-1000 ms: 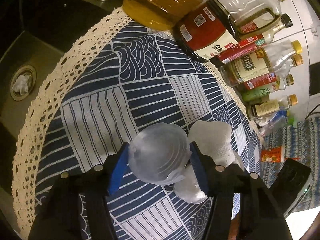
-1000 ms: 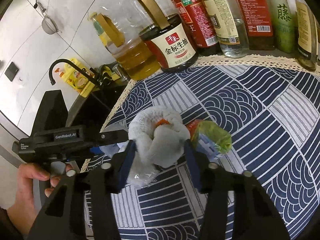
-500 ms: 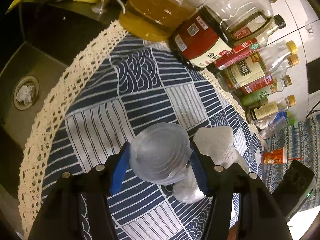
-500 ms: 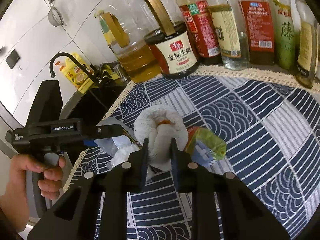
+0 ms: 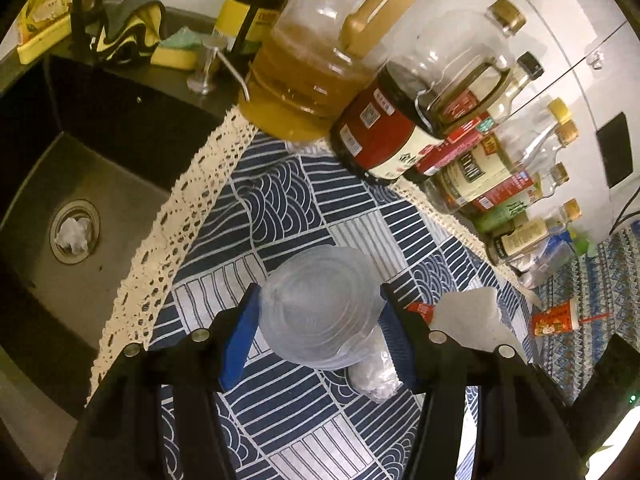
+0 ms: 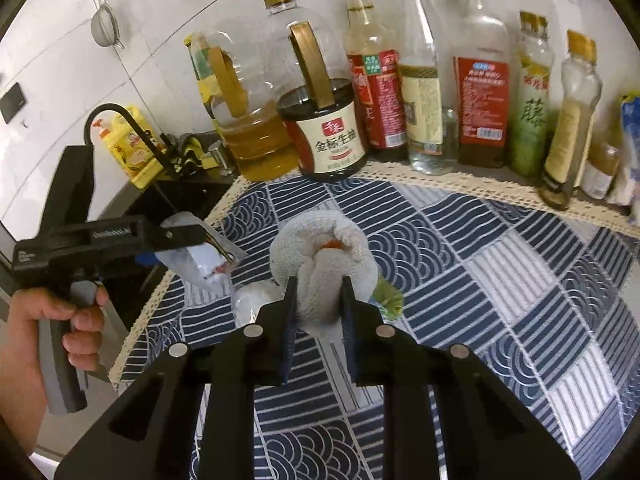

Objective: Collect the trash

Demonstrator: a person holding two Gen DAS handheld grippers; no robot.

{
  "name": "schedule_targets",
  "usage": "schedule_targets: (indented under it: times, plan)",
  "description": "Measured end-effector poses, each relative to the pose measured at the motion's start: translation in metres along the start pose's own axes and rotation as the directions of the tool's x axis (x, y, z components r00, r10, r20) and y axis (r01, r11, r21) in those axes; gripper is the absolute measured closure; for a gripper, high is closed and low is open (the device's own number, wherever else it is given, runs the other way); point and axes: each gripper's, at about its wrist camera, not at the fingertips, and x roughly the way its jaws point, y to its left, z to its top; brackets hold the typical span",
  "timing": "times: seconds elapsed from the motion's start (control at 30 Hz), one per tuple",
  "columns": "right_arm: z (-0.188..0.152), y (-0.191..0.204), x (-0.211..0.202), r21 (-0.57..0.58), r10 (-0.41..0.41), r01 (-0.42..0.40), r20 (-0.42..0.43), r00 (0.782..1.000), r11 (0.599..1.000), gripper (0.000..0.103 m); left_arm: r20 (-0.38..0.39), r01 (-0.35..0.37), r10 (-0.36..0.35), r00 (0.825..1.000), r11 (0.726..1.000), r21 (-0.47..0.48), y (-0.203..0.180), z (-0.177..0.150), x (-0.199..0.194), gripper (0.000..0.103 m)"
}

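Over the blue patterned cloth (image 6: 500,240) beside the sink (image 5: 120,168), we judge ourselves in the lift-off step of collecting trash: both pieces are gripped and neither looks to be resting on the cloth.

Our right gripper (image 6: 318,300) is clamped on the crumpled white paper towel (image 6: 320,256); its jaws have just been closing, and now they pinch the lower part of the wad while the bulk of it bulges above them toward twelve o'clock, with a speck of orange showing in its folds. Just behind the wad, at about four o'clock from it, a green wrapper (image 6: 386,298) lies on the cloth, and a clear crumpled bag (image 6: 252,300) lies at eight o'clock.

Our left gripper (image 5: 320,320) stands partly apart, its blue pads pressing both sides of a clear plastic cup (image 5: 320,308) seen bottom-first. In the right wrist view, the same gripper sits at nine o'clock, with a hand (image 6: 40,332) on its grip.

Next, we think both pieces need carrying to a bin, which we cannot see. The soft wad could slip, so the squeeze should hold. The wrapper and bag remain to be gathered.
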Motion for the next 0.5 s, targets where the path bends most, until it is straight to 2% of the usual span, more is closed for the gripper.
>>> schedule_targets:
  times: [0.5]
  plan:
    - [-0.021, 0.019, -0.034, 0.052, -0.116, 0.117, -0.021, 0.993, 0.992, 0.082, -0.017, 0.06, -0.059, 0.998, 0.995, 0.081, -0.012, -0.014, -0.029, 0.047]
